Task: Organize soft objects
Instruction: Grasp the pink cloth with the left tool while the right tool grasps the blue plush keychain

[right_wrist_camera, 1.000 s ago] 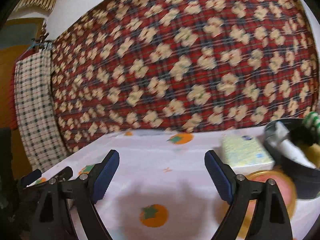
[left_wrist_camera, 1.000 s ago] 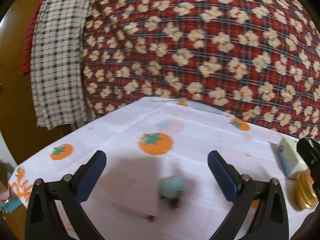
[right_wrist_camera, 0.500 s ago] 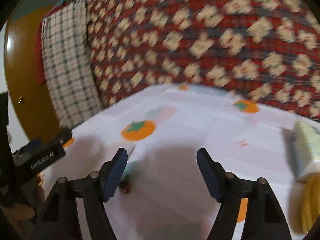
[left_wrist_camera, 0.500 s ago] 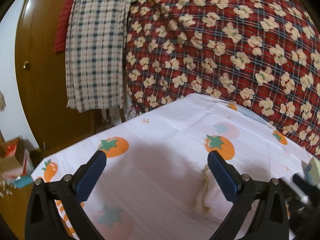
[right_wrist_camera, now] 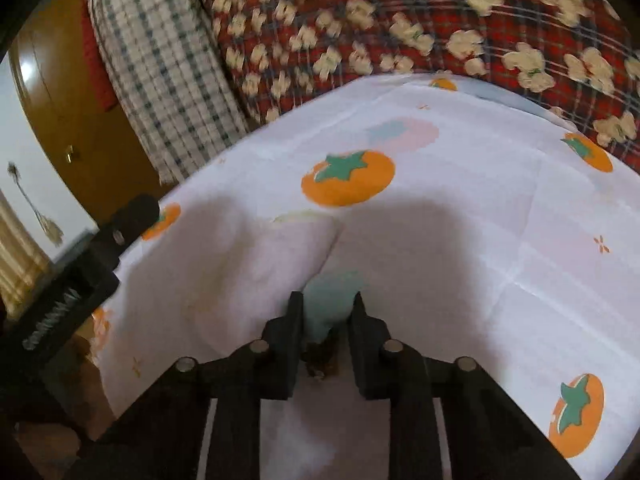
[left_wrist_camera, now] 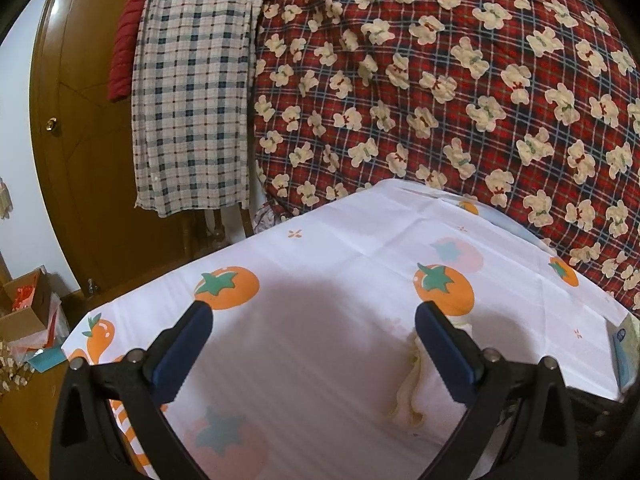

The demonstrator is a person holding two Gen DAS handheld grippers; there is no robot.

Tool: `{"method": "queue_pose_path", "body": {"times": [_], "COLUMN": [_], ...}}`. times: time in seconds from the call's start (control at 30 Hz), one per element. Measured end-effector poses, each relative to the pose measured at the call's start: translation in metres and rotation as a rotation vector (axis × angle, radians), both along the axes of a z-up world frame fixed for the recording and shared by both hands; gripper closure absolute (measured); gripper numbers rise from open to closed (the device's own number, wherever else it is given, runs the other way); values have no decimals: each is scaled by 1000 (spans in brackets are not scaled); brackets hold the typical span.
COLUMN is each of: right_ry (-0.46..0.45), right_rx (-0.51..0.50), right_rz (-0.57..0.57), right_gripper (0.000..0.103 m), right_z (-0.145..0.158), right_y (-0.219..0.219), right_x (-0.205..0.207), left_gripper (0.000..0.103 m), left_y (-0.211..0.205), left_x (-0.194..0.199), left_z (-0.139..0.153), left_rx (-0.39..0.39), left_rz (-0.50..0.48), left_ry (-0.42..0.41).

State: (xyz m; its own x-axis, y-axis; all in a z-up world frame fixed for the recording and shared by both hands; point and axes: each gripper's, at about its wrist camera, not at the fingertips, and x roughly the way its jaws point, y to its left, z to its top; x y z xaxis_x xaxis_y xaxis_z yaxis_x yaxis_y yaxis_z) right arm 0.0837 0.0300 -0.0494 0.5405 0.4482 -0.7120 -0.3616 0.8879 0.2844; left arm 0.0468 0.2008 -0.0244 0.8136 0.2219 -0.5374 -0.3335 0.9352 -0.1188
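Note:
A small light blue soft toy (right_wrist_camera: 333, 283) with a dark brown part under it lies on the white tablecloth (right_wrist_camera: 460, 220) with its orange fruit print. My right gripper (right_wrist_camera: 327, 300) points down at the toy with its jaws closing, and the pads press both of its sides. A white cloth with a cream edge (right_wrist_camera: 276, 252) lies just left of the toy. In the left wrist view that white cloth (left_wrist_camera: 410, 384) sits partly behind the right finger. My left gripper (left_wrist_camera: 312, 344) hovers open over the tablecloth (left_wrist_camera: 320, 272) with nothing between its fingers. The left gripper body (right_wrist_camera: 76, 276) shows at the left.
A red plaid quilt with cream bears (left_wrist_camera: 440, 80) hangs behind the table. Left of it hang a checked shirt (left_wrist_camera: 192, 80) and a red garment on a wooden door (left_wrist_camera: 76, 168). A tissue pack (left_wrist_camera: 626, 354) lies at the right edge. A cardboard box (left_wrist_camera: 24, 312) sits on the floor.
My right gripper tipped down over the blue toy and its wide jaws closed onto it. The left gripper swung left, still open, and the white cloth came into its view.

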Motion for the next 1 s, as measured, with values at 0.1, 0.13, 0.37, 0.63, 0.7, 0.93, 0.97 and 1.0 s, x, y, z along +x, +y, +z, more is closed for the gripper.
{"method": "queue_pose_path", "body": {"times": [0.1, 0.13, 0.37, 0.63, 0.7, 0.93, 0.97, 1.0], "right_ry": [-78, -113, -288, -340, -359, -440, -465, -490], "right_rx": [93, 80, -34, 4, 5, -5, -11, -16], "right_rz": [-41, -54, -132, -145, -151, -187, -195, -203], "right_gripper": [80, 80, 80, 80, 80, 80, 80, 80], "right_z": [12, 17, 38, 49, 50, 59, 62, 64], "right_y": [-17, -20, -52, -95, -96, -95, -95, -96], "right_x": [-11, -16, -47, -63, -68, -85, -89, -93], "left_gripper": [1, 1, 1, 44, 59, 87, 88, 88], "left_y": [-2, -7, -61, -81, -76, -76, -76, -78], "left_x": [1, 2, 21, 51, 49, 27, 23, 12], "left_z": [-1, -1, -10, -33, -33, -14, -10, -2], "left_rx": [12, 22, 94, 32, -1, 9, 16, 25], "left_rz": [-15, -48, -307, -399, -390, -401, -405, -414], "left_ry": [8, 7, 138, 346, 335, 193, 154, 89]}}
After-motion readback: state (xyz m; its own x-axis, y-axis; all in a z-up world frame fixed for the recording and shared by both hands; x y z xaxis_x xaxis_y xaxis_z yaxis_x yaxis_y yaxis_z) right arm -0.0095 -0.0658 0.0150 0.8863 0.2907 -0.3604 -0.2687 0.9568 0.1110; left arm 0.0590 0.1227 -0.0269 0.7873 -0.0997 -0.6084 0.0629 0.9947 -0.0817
